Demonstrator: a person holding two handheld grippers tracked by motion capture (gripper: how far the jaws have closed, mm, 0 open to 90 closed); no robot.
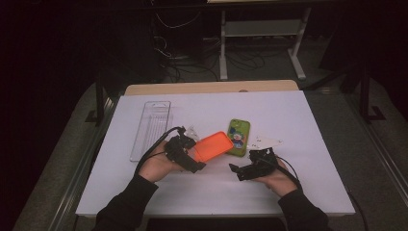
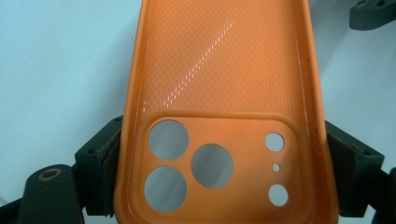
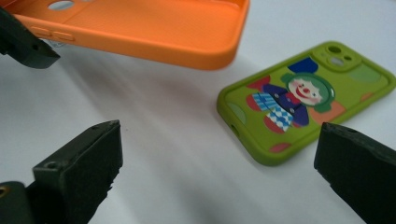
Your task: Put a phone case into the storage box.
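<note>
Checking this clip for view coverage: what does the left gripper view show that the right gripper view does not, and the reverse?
The left gripper view looks into the orange case: its textured inner face and camera cutouts, with the left gripper clamping its edges. The right gripper view has the green phone with a clown picture lying flat on the white table, framed by the open right gripper. Both show the orange case, held above the table.
</note>
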